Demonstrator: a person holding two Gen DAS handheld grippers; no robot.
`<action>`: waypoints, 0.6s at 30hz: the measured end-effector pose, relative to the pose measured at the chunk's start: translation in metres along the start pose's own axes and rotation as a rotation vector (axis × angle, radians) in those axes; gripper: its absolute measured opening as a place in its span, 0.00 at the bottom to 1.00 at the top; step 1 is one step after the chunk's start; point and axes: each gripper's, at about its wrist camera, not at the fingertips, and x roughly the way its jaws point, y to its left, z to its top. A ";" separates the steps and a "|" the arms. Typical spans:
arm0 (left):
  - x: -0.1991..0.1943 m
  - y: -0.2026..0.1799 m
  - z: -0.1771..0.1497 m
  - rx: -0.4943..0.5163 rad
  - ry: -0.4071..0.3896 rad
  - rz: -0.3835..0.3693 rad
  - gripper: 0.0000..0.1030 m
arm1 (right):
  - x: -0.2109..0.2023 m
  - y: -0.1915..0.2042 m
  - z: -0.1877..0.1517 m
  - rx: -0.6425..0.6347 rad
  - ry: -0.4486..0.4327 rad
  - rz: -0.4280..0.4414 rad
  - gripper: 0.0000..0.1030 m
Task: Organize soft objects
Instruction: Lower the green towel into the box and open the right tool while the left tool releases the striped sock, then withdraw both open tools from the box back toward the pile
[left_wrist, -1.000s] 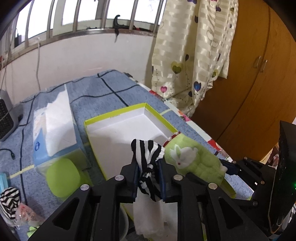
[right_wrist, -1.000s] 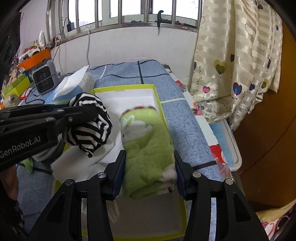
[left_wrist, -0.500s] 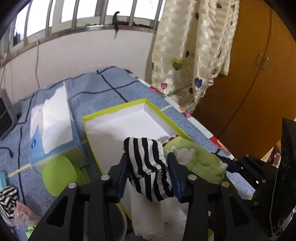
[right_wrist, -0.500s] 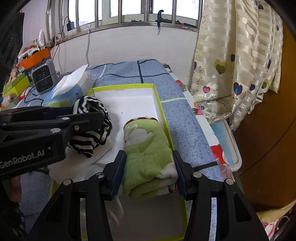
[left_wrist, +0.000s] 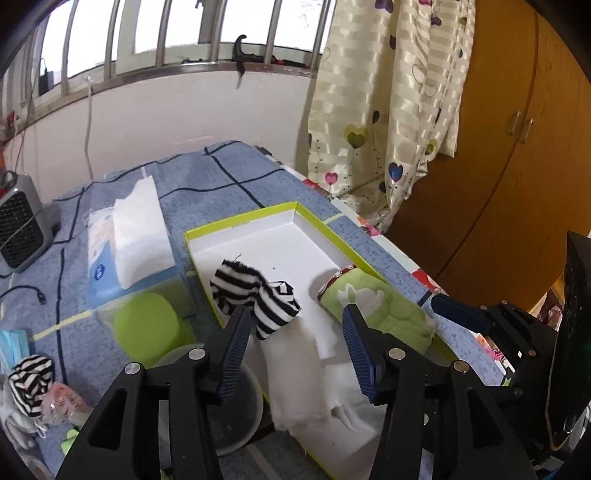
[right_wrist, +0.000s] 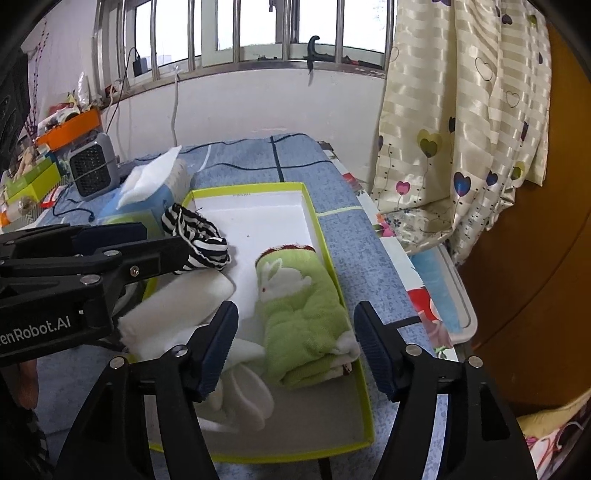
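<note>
Ahead of both tongs, a shallow white box with a lime rim (right_wrist: 334, 266), lying on a blue checked table cover (left_wrist: 221, 181). To the left of the left tongs, beside the box, a tissue pack (left_wrist: 125, 236); near it a green lid (left_wrist: 144, 328). Inside the box, straight ahead of the right tongs (right_wrist: 295, 347), a rolled green towel with a white rabbit (right_wrist: 299, 310), pressed between those jaws a second ago, now lying free against the right wall with clear gaps either side. Right jaws opening, nothing gripped. Under and just left of them, folded white cloths (right_wrist: 192, 299). Beyond the tips of the left tongs (left_wrist: 293, 336), a striped sock bundle (left_wrist: 255, 291), pinched tight a second ago, now dropped onto the white cloth inside the box. Left jaws opening too, empty, the bundle just clear of the left pad. Both pieces delivered, then; probably next, the second striped sock (left_wrist: 29, 376), far left of the left tongs, outside the box.
</note>
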 end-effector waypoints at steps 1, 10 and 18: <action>-0.002 0.000 -0.001 0.001 -0.001 0.001 0.49 | -0.001 0.001 0.000 0.001 -0.001 -0.001 0.64; -0.027 0.006 -0.010 -0.009 -0.030 0.021 0.50 | -0.016 0.011 -0.002 0.005 -0.021 -0.001 0.64; -0.054 0.014 -0.021 -0.024 -0.065 0.043 0.50 | -0.027 0.023 -0.005 0.004 -0.038 0.017 0.64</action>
